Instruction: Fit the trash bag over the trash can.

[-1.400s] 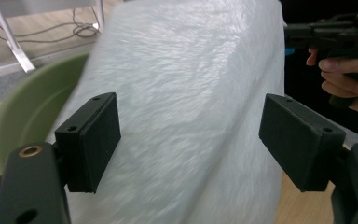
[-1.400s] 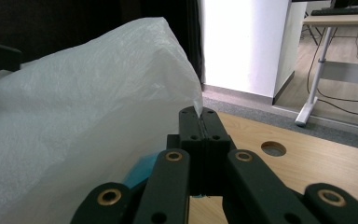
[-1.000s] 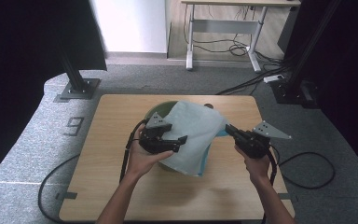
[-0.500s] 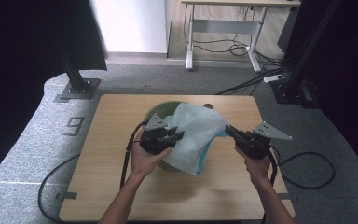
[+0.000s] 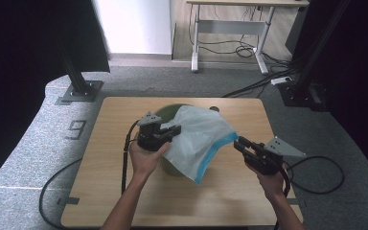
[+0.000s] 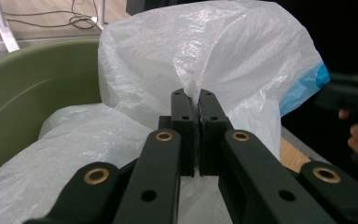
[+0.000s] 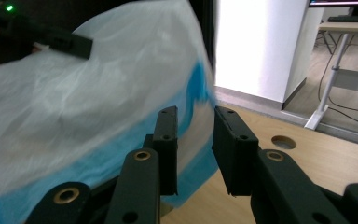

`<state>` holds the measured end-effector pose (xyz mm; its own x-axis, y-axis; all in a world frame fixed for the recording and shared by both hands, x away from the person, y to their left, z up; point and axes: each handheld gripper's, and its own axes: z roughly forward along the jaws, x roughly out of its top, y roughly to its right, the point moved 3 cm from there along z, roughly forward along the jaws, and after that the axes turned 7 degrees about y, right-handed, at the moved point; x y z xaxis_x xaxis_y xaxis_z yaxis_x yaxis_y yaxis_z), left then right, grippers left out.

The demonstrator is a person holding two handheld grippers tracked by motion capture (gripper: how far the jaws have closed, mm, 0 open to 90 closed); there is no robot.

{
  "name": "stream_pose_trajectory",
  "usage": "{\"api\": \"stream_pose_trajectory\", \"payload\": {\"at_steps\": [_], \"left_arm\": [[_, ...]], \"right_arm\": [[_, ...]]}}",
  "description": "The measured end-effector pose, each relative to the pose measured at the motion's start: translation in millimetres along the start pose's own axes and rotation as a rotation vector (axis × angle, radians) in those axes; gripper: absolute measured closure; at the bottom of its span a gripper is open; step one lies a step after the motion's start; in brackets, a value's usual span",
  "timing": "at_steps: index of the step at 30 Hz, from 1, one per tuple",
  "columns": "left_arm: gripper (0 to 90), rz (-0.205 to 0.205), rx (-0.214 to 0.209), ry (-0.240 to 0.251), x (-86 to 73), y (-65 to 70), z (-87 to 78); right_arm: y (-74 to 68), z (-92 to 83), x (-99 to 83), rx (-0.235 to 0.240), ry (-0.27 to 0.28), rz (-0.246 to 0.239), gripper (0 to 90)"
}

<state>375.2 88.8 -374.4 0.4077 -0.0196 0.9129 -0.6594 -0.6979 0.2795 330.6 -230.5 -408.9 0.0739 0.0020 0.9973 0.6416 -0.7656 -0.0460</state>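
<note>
My left claw (image 6: 192, 109) has just pinched shut on the white plastic bag (image 5: 196, 139) draped over the green bowl (image 5: 165, 112) mid-surface, while my right claw (image 7: 193, 140), just opening, stands spread beside its blue edge.

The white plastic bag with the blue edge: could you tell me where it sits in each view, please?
High view: plastic bag at table centre, draped over the green bowl.
Left gripper view: bag fills the middle, pinched by the left gripper.
Right gripper view: bag at left.
Shared landmark: the blue edge.
</note>
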Motion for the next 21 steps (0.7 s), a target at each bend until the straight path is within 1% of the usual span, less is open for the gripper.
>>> {"api": "stream_pose_trajectory", "payload": {"at_steps": [1, 2, 3, 4, 6, 7, 8, 11, 14, 15, 16, 21], "left_arm": [[87.4, 0.0, 0.0, 0.0, 0.0, 0.0, 0.0], [87.5, -0.015, -0.003, 0.006, -0.3, -2.6, -1.2], [87.6, -0.015, -0.003, 0.006, -0.3, -2.6, -1.2], [87.6, -0.025, -0.006, 0.01, -0.3, -4.1, -1.8], [87.5, -0.034, -0.006, 0.014, -0.2, -6.6, -3.1], [87.4, -0.034, -0.006, 0.014, -0.2, -6.6, -3.1], [87.4, -0.041, -0.008, 0.02, 0.1, -7.8, -4.1], [87.4, -0.046, -0.01, 0.023, 0.5, -9.3, -5.8], [87.3, -0.056, -0.017, 0.028, 1.0, -12.4, -9.9], [87.2, -0.056, -0.017, 0.028, 1.0, -12.4, -9.9], [87.2, -0.057, -0.02, 0.028, 1.0, -13.7, -11.6], [87.1, -0.058, -0.027, 0.034, 0.7, -17.2, -18.0]], "right_arm": [[0.0, 0.0, 0.0, 0.0, 0.0, 0.0, 69.2], [-3.6, -4.1, -6.8, 0.019, -0.009, -0.006, 68.9], [-3.6, -4.1, -6.8, 0.019, -0.009, -0.006, 68.9], [-7.8, -5.4, -13.9, 0.036, -0.023, -0.014, 68.6], [-10.6, -3.9, -17.6, 0.053, -0.024, -0.019, 68.5], [-10.6, -3.9, -17.6, 0.053, -0.024, -0.019, 68.5], [-13.2, 0.1, -19.6, 0.069, -0.029, -0.024, 68.4], [-14.4, 6.2, -20.3, 0.079, -0.031, -0.031, 68.3], [-15.5, 20.5, -21.4, 0.098, -0.036, -0.032, 67.9], [-15.5, 20.5, -21.4, 0.098, -0.036, -0.032, 67.9], [-15.5, 28.2, -23.6, 0.11, -0.04, -0.036, 67.6], [-14.9, 37.0, -23.7, 0.111, -0.038, -0.03, 67.6]]}}
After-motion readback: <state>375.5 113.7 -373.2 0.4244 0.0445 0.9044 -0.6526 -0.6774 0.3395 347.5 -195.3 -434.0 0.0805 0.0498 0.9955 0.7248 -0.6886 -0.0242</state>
